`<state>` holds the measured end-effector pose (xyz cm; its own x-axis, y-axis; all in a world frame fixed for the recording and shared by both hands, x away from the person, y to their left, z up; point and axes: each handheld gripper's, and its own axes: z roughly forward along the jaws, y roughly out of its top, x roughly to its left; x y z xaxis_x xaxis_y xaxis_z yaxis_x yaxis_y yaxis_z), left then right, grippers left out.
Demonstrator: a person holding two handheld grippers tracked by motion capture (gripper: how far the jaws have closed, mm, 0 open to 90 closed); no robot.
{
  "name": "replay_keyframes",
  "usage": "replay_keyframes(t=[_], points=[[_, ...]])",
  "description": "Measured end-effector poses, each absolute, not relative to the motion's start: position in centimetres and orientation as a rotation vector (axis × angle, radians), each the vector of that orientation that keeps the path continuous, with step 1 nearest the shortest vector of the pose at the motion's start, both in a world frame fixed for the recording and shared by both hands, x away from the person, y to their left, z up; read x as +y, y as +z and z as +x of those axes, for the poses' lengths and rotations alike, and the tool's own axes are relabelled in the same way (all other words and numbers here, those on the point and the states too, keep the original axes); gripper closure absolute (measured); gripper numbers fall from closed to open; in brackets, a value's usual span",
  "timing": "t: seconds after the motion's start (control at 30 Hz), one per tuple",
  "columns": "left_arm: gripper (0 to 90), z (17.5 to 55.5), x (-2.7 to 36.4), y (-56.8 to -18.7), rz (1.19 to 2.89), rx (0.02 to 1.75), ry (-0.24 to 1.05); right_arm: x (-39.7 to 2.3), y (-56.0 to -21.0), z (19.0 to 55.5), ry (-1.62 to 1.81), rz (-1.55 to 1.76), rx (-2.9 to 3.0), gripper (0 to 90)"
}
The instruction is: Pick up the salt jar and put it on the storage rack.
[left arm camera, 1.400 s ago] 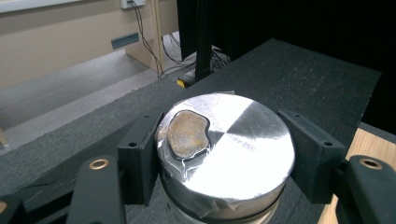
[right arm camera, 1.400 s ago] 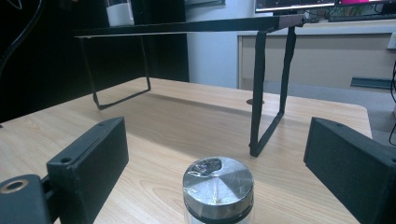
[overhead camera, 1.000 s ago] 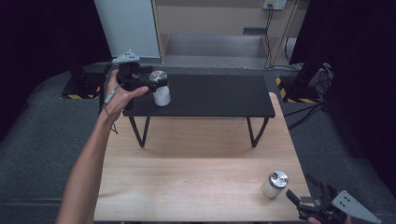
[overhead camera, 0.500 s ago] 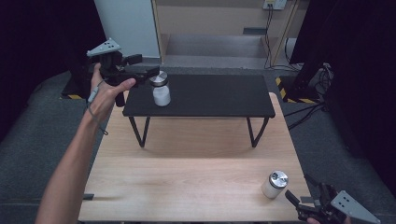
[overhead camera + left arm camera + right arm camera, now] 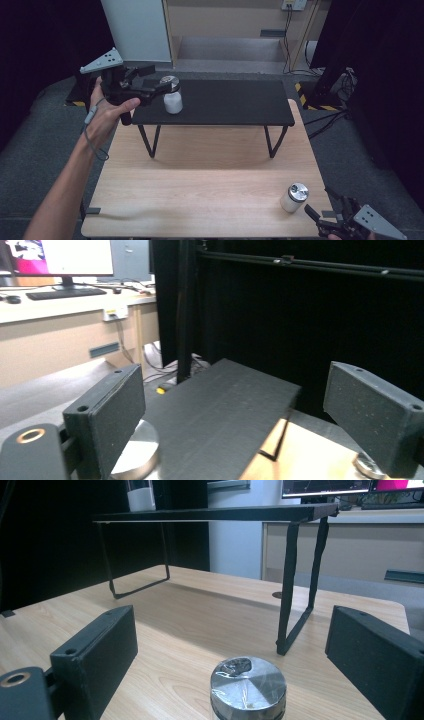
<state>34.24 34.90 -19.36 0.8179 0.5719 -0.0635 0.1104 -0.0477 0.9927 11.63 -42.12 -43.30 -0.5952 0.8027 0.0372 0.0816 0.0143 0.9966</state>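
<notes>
A white jar with a silver lid stands on the left end of the black shelf. My left gripper hovers just left of it, its jaws pointing at the jar, open and holding nothing. In the left gripper view the left gripper frames the shelf top, and the jar's lid peeks out behind the left jaw. A second white jar stands on the wooden table at the front right. My right gripper rests open beside it, with its silver lid low between the jaws of the right gripper.
The black shelf stands on thin metal legs at the table's far half, with room beneath it. Grey carpet surrounds the table. A desk with monitors and cables lies beyond, with black curtains at the sides.
My left gripper has drawn back to the left, away from the jar on the shelf, and risen slightly. The jar stayed put. The right gripper has not moved.
</notes>
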Motion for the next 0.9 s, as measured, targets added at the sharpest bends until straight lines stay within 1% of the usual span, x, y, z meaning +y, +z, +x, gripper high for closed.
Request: replay_keyframes(t=[0.13, 0.5, 0.63, 0.9], points=[[7.9, 33.3, 35.2, -20.5, 1.595, 0.513, 0.396, -42.1, -43.3, 11.6, 1.634, 0.909, 1.724, 6.5], [1.8, 29.8, 34.7, -23.9, 1.684, 0.442, 0.402, -41.8, -43.2, 11.7, 1.628, 0.907, 1.736, 6.5], [1.9, 28.8, 34.6, -25.7, 1.68, 0.433, 0.389, -41.7, -43.2, 11.7, 1.631, 0.904, 1.734, 6.5], [2.1, 27.2, 33.8, -28.9, 1.712, 0.395, 0.408, -41.7, -43.1, 11.7, 1.631, 0.903, 1.735, 6.5]])
